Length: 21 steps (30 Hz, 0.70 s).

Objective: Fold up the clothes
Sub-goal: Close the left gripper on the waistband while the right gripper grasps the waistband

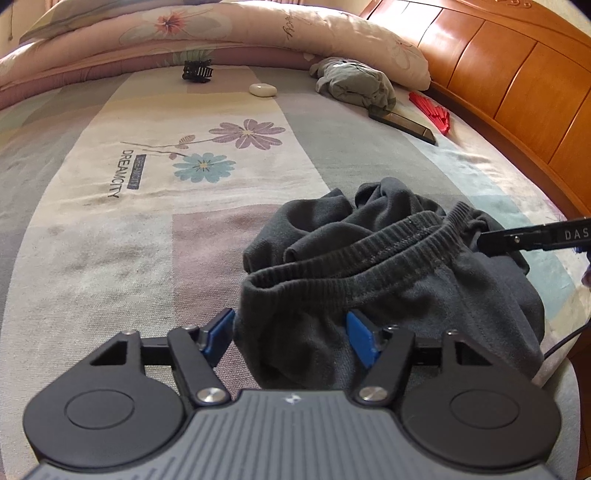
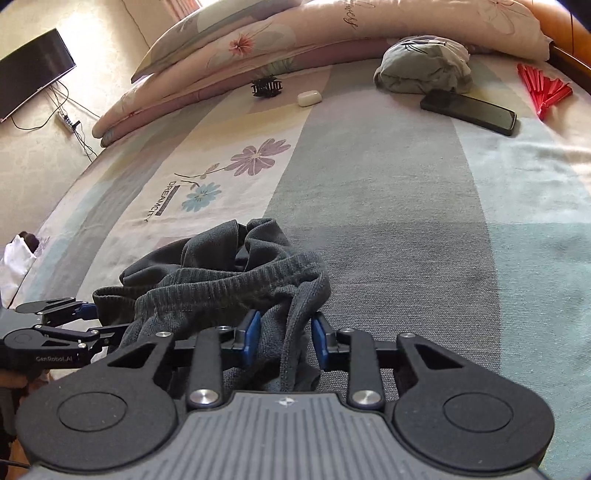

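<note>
Dark grey pants lie crumpled on the flowered bed sheet, ribbed waistband up. My left gripper stands open, its blue pads either side of the waistband's left end, with cloth between them. In the right wrist view the pants bunch up in front of my right gripper, whose blue pads are close together on a fold of the waistband's right end. The left gripper shows at the left of that view, and the right gripper enters the left wrist view from the right.
At the back lie a folded grey-green garment, a black phone, a red fan, a white earbud case and a black hair clip. Pillows line the far side. A wooden headboard stands right.
</note>
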{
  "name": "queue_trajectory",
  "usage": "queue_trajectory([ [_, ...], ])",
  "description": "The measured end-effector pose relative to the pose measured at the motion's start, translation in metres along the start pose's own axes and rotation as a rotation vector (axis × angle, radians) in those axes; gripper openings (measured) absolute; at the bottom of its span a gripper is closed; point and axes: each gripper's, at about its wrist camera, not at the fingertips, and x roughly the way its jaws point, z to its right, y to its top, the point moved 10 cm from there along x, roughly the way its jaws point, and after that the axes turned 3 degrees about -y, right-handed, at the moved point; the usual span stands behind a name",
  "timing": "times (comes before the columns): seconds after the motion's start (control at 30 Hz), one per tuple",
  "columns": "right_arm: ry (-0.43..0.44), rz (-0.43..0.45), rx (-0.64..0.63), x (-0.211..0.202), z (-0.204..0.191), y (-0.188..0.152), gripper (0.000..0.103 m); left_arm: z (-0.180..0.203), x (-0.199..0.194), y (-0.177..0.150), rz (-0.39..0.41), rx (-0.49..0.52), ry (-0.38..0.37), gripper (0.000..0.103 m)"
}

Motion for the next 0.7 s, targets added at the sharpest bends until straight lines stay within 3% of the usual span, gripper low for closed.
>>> queue_trajectory([
  [0.07, 0.002, 0.002, -0.006, -0.001, -0.001, 0.0, 0.017, -0.002, 0.0, 0.0, 0.0, -0.013, -0.031, 0.048],
  [0.13, 0.0, 0.012, -0.016, -0.003, -0.002, 0.002, 0.011, -0.002, -0.003, 0.0, 0.009, -0.008, -0.044, 0.039],
  [0.3, -0.006, 0.028, -0.045, -0.008, -0.006, 0.003, 0.009, 0.0, -0.014, 0.002, 0.032, 0.017, -0.075, 0.016],
  [0.53, 0.007, 0.007, -0.039, -0.002, -0.006, 0.002, 0.018, 0.002, -0.019, 0.006, 0.047, 0.065, -0.065, 0.018],
  [0.7, -0.021, 0.039, -0.072, -0.01, -0.011, 0.001, 0.009, 0.003, -0.019, 0.009, 0.052, 0.094, -0.053, 0.011],
])
